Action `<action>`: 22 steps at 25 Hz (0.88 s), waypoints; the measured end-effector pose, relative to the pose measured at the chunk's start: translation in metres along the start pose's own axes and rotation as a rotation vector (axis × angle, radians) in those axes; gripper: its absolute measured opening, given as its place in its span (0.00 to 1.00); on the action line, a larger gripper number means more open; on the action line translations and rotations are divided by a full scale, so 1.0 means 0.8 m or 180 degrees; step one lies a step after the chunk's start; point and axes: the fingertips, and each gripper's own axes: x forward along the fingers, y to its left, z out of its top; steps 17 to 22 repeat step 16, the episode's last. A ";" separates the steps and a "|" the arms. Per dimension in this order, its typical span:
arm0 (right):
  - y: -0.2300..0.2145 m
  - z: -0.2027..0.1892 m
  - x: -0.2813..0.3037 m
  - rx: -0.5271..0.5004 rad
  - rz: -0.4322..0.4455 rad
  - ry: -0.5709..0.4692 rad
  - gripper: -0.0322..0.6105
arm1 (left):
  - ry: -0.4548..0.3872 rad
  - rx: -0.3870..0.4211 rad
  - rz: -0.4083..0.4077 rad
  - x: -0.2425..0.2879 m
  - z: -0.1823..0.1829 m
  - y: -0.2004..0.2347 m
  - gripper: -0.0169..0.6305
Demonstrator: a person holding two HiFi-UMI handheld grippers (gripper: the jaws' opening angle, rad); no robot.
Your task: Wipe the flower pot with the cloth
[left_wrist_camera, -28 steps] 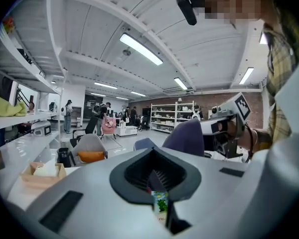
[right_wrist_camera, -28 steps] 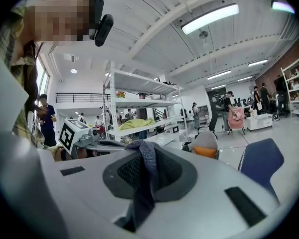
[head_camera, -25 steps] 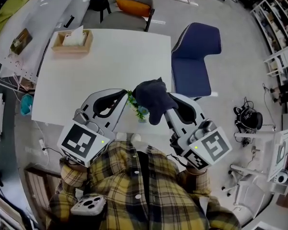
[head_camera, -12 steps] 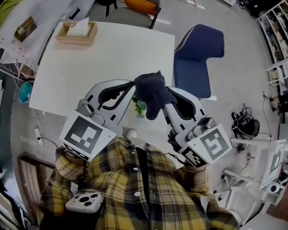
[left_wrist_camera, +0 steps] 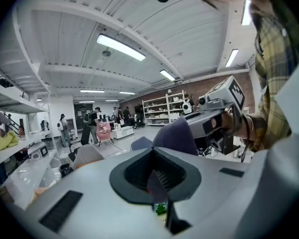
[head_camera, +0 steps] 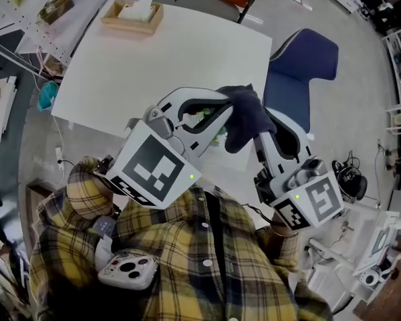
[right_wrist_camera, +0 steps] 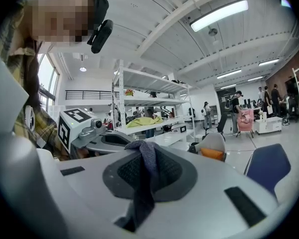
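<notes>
The small flower pot with green leaves (head_camera: pixel 216 130) is pinched by its rim in the closed left gripper (head_camera: pixel 214 112), now raised and rolled. The dark blue fabric cloth (head_camera: pixel 244 116) stays clamped in the right gripper (right_wrist_camera: pixel 142 178), draped beside the pot.

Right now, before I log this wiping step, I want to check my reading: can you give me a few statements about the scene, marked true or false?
1. The right gripper grips the dark cloth. True.
2. The left gripper has its jaws wide open. False: they are shut, pinching the flower pot.
3. A wooden tissue box sits on the white table. True.
4. The chair at the table's right is green. False: it is blue.
</notes>
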 end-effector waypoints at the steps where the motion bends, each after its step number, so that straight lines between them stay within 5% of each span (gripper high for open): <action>1: 0.000 0.000 0.000 -0.0004 -0.0003 0.0002 0.07 | 0.0008 0.0032 0.0002 0.000 0.000 0.000 0.04; 22: 0.006 0.002 -0.011 0.0005 -0.0058 -0.0025 0.07 | 0.0055 -0.0174 0.0022 -0.012 -0.007 0.003 0.04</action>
